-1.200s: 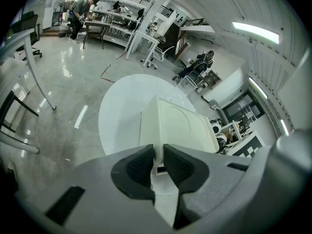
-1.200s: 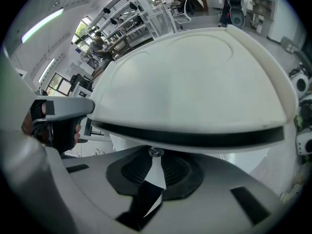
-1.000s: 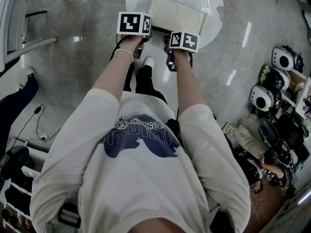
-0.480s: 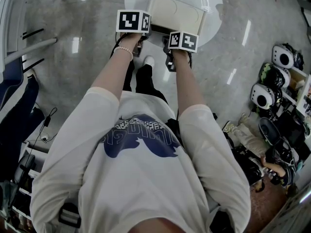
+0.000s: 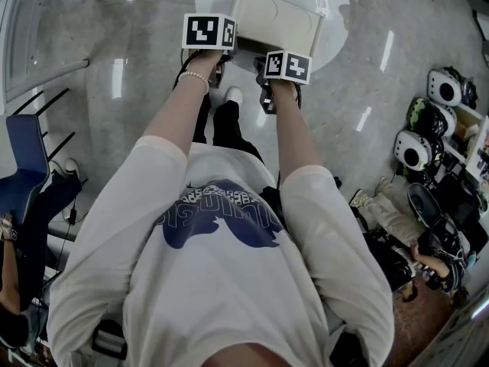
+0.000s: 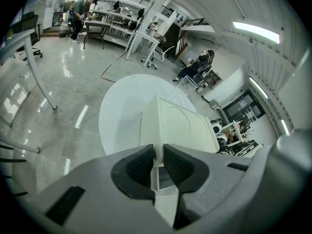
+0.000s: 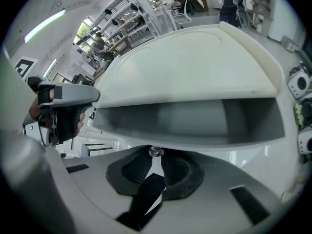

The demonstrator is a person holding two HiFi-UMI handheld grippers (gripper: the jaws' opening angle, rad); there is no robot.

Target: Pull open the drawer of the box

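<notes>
A cream-white box (image 5: 279, 21) stands on a round white table (image 5: 338, 10). My left gripper (image 6: 157, 162) is shut on a thin white edge at the box's (image 6: 178, 126) near left corner; its marker cube (image 5: 208, 33) hides the jaws in the head view. My right gripper (image 7: 156, 164) is shut on the small metal knob (image 7: 156, 151) of the drawer (image 7: 190, 118). The drawer stands pulled out under the box top (image 7: 195, 67), and its grey inside shows. In the head view, the right marker cube (image 5: 289, 65) sits in front of the box.
The person's legs and shoes (image 5: 229, 102) are just below the table edge. Helmets and bags (image 5: 428, 144) crowd shelves at the right. At the left are a blue chair (image 5: 27, 159) and a metal rail (image 5: 46, 75). Grey glossy floor surrounds the table.
Both grippers and the box stand as before. At the left of the head view a blue chair and a seated person have slid further into the picture.
</notes>
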